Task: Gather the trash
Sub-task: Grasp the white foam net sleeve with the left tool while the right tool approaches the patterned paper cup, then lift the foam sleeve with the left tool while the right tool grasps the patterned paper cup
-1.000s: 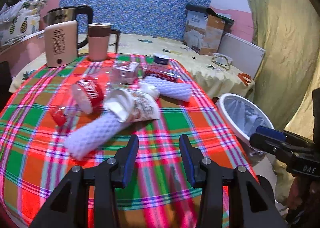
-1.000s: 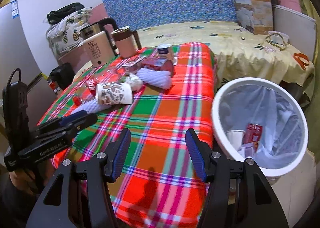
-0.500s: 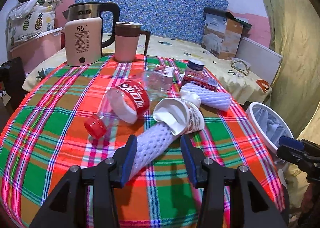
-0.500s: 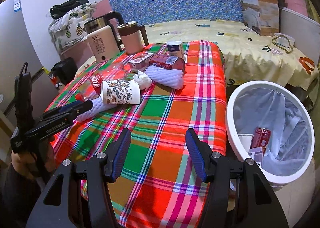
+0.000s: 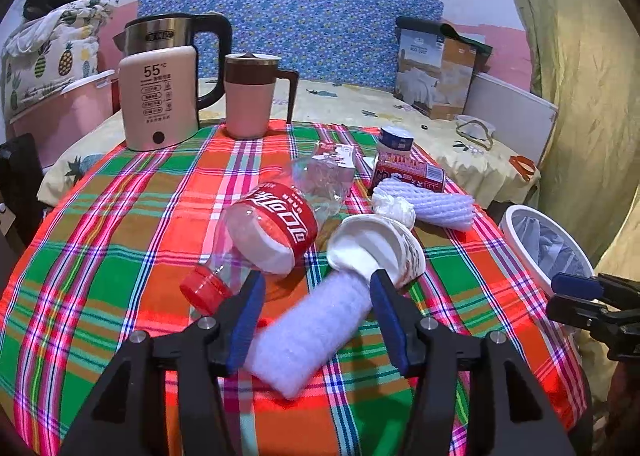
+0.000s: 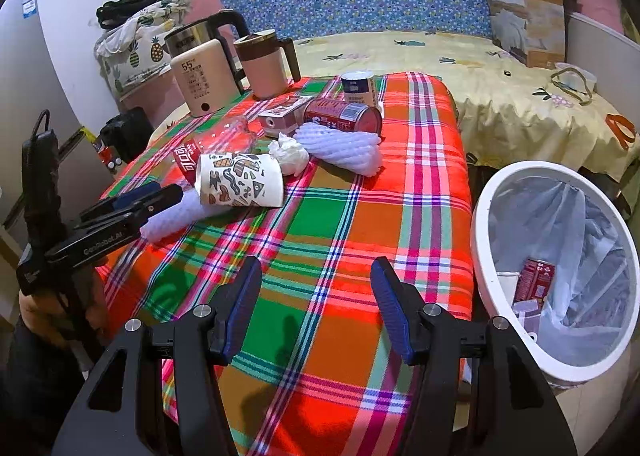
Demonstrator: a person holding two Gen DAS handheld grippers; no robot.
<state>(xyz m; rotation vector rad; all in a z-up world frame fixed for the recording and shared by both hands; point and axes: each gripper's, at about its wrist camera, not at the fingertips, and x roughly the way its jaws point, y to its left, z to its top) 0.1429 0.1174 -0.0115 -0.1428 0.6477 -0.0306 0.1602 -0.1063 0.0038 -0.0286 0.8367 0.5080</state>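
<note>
A table under a red-green plaid cloth [image 5: 120,224] carries a kettle [image 5: 160,96] and pink mug [image 5: 250,96] at its far edge. Nearer lie a plastic bottle [image 5: 272,232], paper cup [image 5: 380,248], two foam sleeves [image 5: 316,332] [image 5: 432,204], crumpled tissue [image 6: 290,152], a toppled can [image 6: 342,116] (red label), a small carton [image 6: 280,118] and an upright tin [image 6: 358,87].

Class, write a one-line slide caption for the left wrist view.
Open left gripper straddles a foam sleeve tucked into a paper cup.
</note>
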